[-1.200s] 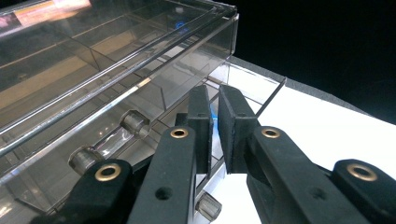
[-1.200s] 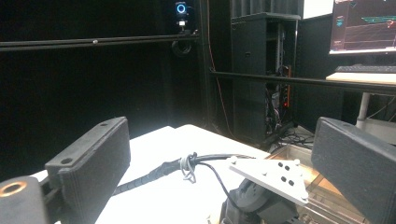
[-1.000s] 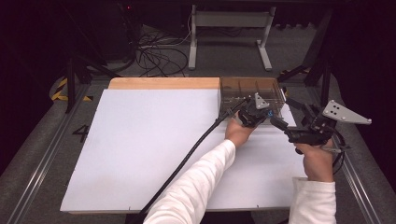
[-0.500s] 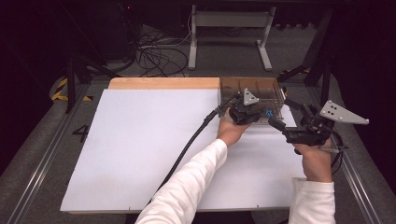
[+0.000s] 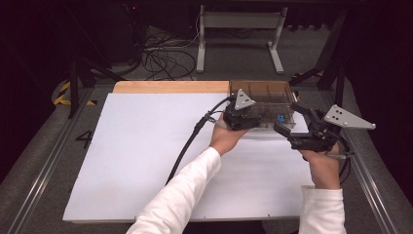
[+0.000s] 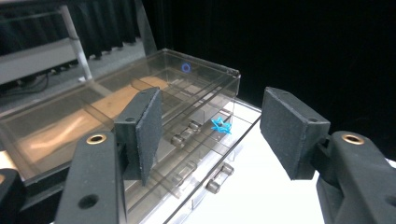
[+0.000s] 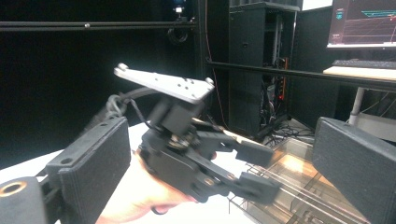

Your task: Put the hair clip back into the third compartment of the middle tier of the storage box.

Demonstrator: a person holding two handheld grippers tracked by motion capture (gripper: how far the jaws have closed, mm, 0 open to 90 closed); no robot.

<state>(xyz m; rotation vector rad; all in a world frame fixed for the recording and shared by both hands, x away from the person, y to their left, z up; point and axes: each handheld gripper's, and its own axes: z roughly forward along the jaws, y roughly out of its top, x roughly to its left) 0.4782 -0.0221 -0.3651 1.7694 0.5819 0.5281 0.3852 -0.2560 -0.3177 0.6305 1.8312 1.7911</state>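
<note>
A clear plastic drawer box (image 5: 263,95) stands at the table's far right edge, with a small blue star-shaped piece (image 5: 281,117) inside one of its drawers. My left gripper (image 5: 260,119) hovers just left of the box's front, pointing at it. Along its jaws I see the box (image 6: 140,98) and the blue piece (image 6: 221,126) behind the clear drawer front. The left gripper (image 6: 217,128) has just been opening, and its pads grip nothing. My right gripper (image 5: 286,117) hangs open right of the box. In its own view the right gripper (image 7: 224,161) faces the left gripper's grey plate (image 7: 163,84).
A white sheet (image 5: 146,156) covers the table, with a wooden strip (image 5: 170,87) along the far edge. The left gripper's black cable (image 5: 187,146) trails across the sheet. Metal rails (image 5: 44,165) run down both table sides. Loose cables (image 5: 165,58) and a stand lie on the floor beyond.
My left gripper has drawn back leftward from the box and risen a little, and its jaws have spread apart. The right gripper has stayed where it was.
</note>
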